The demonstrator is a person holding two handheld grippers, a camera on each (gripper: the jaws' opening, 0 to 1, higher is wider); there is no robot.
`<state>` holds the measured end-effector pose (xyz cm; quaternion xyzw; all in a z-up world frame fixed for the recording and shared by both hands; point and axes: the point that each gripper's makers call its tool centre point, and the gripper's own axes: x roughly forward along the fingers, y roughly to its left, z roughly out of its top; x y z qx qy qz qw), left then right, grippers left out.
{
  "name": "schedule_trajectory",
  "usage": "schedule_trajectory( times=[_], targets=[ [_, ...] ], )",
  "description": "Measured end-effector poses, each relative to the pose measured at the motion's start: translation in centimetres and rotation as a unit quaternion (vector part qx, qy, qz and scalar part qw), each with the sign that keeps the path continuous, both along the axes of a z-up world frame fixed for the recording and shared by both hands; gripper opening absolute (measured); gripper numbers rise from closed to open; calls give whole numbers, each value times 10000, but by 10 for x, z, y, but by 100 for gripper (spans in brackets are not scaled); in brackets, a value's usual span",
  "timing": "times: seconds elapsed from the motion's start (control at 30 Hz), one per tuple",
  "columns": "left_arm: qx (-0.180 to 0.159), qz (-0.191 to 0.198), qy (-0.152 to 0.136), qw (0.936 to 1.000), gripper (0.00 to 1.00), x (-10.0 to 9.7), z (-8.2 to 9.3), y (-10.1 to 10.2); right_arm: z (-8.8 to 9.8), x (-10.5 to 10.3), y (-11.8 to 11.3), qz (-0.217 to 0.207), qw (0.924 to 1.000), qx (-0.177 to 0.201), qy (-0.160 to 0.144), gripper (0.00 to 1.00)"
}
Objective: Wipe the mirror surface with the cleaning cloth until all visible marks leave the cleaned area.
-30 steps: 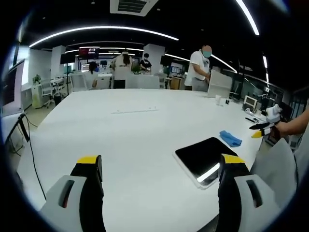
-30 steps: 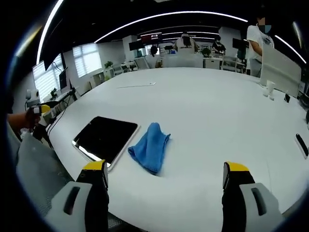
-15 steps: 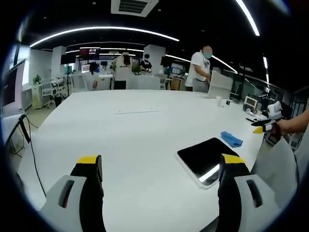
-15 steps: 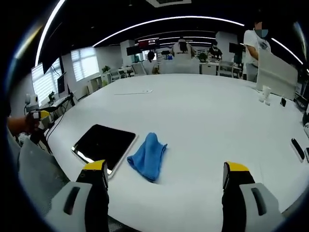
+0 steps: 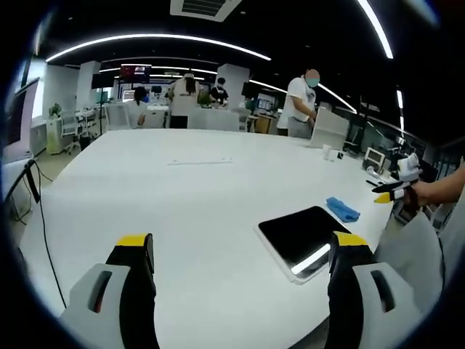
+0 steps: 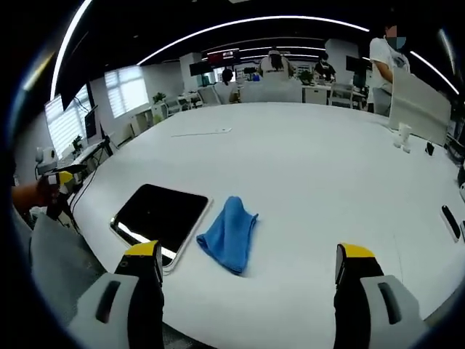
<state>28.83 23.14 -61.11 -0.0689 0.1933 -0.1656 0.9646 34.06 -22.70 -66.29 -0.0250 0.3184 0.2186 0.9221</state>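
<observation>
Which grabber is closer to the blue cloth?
The right gripper, probably. The blue cloth lies on the table just ahead of its open jaws. From the left gripper, it sits far off, beyond the mirror.

Bright ceiling strips, fisheye-warped edges

A wide white worktop [image 6: 305,167] carries a dark mirror [image 6: 161,216] lying flat near its edge, with a crumpled blue cloth [image 6: 229,234] just beside it at 3 o'clock. A thin white strip [image 6: 202,132] lies well apart at 12 o'clock. A dark flat item [image 6: 451,218] rests far off at 3 o'clock.
</observation>
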Motion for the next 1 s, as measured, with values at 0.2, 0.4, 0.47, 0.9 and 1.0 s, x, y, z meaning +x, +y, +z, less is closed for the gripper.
schedule_trajectory(
  times=[0.2, 0.4, 0.47, 0.9, 1.0],
  targets=[
    [165, -70, 9, 9998, 99, -2, -2, 0, 0, 4, 2, -10, 10000, 39, -15, 98],
    [267, -51, 62, 9996, 99, -1, -7, -5, -13, -4, 4, -3, 9999, 25, 163, 98],
    [304, -85, 1, 9995, 99, 0, -4, -6, -10, -4, 2, -5, 10000, -11, 89, 98],
    [369, -206, -12, 9991, 99, -2, -1, -6, -11, -6, -4, -221, 9996, 84, 170, 98],
    [379, -151, 14, 9992, 99, -3, -2, -5, -10, -5, -6, -249, 9994, 135, 196, 98]
  ],
)
